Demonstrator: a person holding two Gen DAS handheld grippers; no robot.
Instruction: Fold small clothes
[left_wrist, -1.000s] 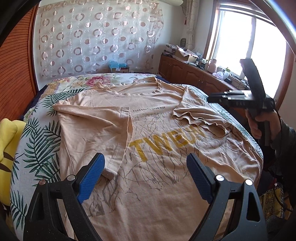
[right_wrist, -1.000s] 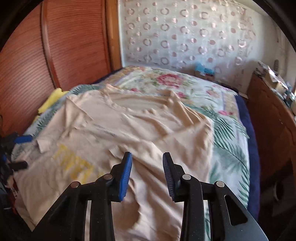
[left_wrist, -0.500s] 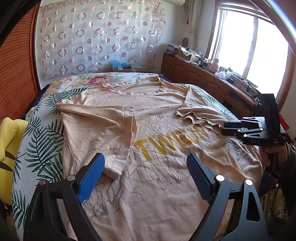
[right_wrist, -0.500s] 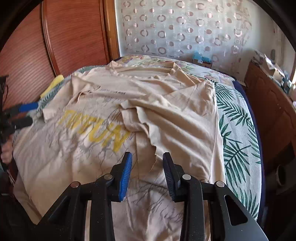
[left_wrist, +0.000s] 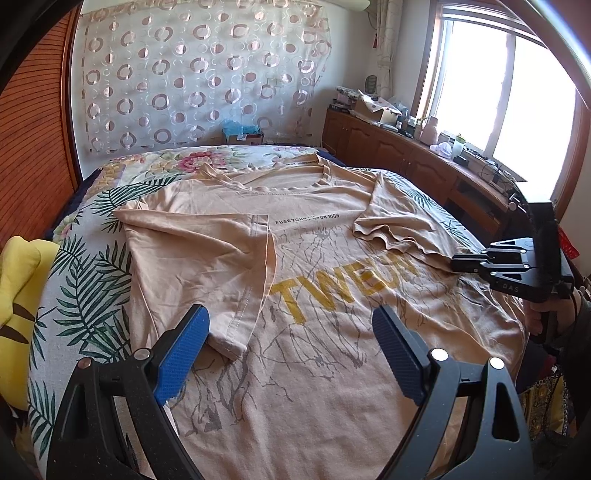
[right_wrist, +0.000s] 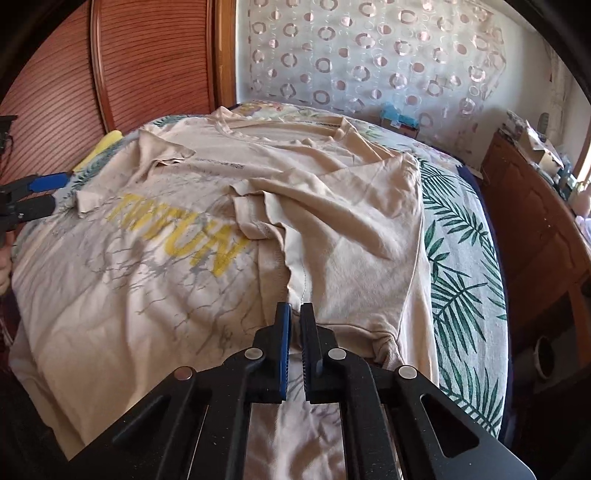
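A beige T-shirt (left_wrist: 314, 295) with yellow letters lies spread on the bed, both sleeves and side parts folded inward over the front. My left gripper (left_wrist: 288, 347) is open, its blue pads (left_wrist: 181, 354) wide apart above the shirt's lower part near the folded left edge. My right gripper (right_wrist: 295, 314) has its jaws almost closed at the lower end of the folded right edge (right_wrist: 291, 266); whether it pinches cloth I cannot tell. It also shows in the left wrist view (left_wrist: 458, 263) at the shirt's right side. The shirt also shows in the right wrist view (right_wrist: 184, 240).
The bed cover (left_wrist: 81, 295) has a leaf and flower print. A yellow pillow (left_wrist: 18, 295) lies at the left edge. A wooden cabinet (left_wrist: 424, 162) with clutter runs under the window on the right. A wooden headboard wall (right_wrist: 74, 74) stands left.
My right gripper has come down from above the bed to the shirt's folded right edge and its jaws have closed from partly open to almost shut. My left gripper stays open, barely moved.
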